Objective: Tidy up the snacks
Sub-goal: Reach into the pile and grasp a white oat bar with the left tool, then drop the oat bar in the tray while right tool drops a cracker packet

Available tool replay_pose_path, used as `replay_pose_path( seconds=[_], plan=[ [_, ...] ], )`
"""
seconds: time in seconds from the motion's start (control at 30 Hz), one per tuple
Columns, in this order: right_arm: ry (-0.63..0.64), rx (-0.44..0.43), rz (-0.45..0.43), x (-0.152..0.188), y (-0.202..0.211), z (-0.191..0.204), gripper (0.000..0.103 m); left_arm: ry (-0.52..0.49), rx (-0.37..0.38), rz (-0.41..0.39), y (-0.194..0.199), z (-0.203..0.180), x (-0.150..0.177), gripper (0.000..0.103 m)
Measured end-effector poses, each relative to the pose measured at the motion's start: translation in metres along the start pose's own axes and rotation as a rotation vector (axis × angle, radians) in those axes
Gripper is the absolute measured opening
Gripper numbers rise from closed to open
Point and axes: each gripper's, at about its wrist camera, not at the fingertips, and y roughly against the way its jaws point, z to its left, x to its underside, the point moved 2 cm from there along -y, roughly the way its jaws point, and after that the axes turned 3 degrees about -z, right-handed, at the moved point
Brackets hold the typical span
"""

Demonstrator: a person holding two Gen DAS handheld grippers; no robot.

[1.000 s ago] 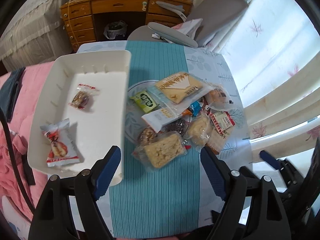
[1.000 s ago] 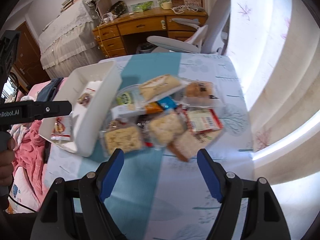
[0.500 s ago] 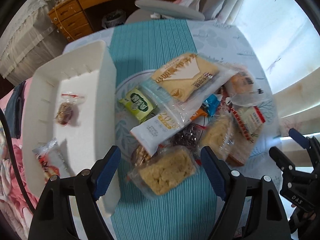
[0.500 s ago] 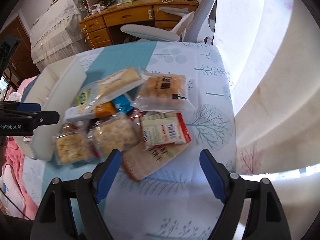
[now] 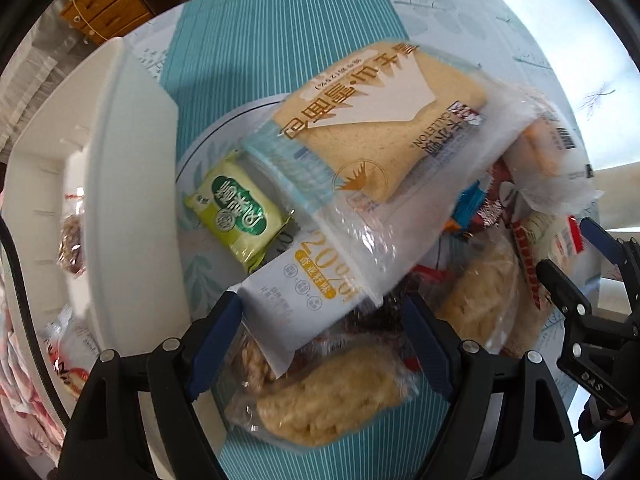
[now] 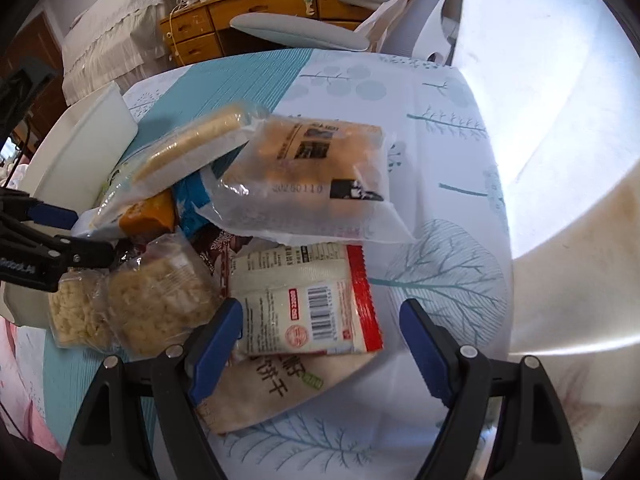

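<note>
The tabletop (image 6: 448,128) wears a pale cloth printed with trees; a teal striped runner (image 5: 280,28) crosses it. On these rest a white bin (image 5: 132,200) and, just beside it, a plate (image 5: 200,272) under piled snack packets (image 6: 296,200).

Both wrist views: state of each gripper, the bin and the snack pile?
left gripper: open, over the pile, nothing gripped
right gripper: jaws opening, red-edged packet between them, ungripped
white bin: holds a few packets
snack pile: heaped, sealed
</note>
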Motion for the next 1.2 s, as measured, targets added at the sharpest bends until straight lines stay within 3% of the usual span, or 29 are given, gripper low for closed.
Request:
replay_pose_path(
  seconds=[0.23,0.37,0.53,0.67,0.8,0.93,1.0,1.2],
  plan=[
    [0.019,-0.044,-0.001,-0.003,-0.014,0.004,0.089,-0.001,0.035,-0.002,-0.014,0.004,-0.022,0.083],
    [0.028,-0.059,-0.008,-0.003,-0.019,0.008,0.089,0.005,0.043,-0.014,-0.018,0.011,-0.033,0.075],
    [0.029,-0.074,-0.017,-0.005,-0.022,0.010,0.088,-0.016,-0.001,-0.038,-0.020,0.007,-0.036,0.065],
    [0.047,-0.096,-0.021,-0.005,-0.019,0.014,0.066,0.010,0.007,-0.051,-0.017,0.008,-0.035,0.053],
    [0.051,-0.104,-0.013,-0.007,-0.016,0.017,0.043,0.030,0.003,-0.062,-0.017,0.008,-0.038,0.052],
    [0.057,-0.111,0.007,-0.006,-0.016,0.020,0.035,0.058,0.001,-0.086,-0.015,0.003,-0.036,0.049],
    [0.052,-0.127,0.022,-0.005,-0.015,0.021,0.026,0.065,0.004,-0.091,-0.011,-0.001,-0.031,0.048],
    [0.028,-0.155,0.050,-0.001,-0.010,0.026,0.017,0.084,0.019,-0.117,0.011,0.000,0.001,0.044]
  ],
)
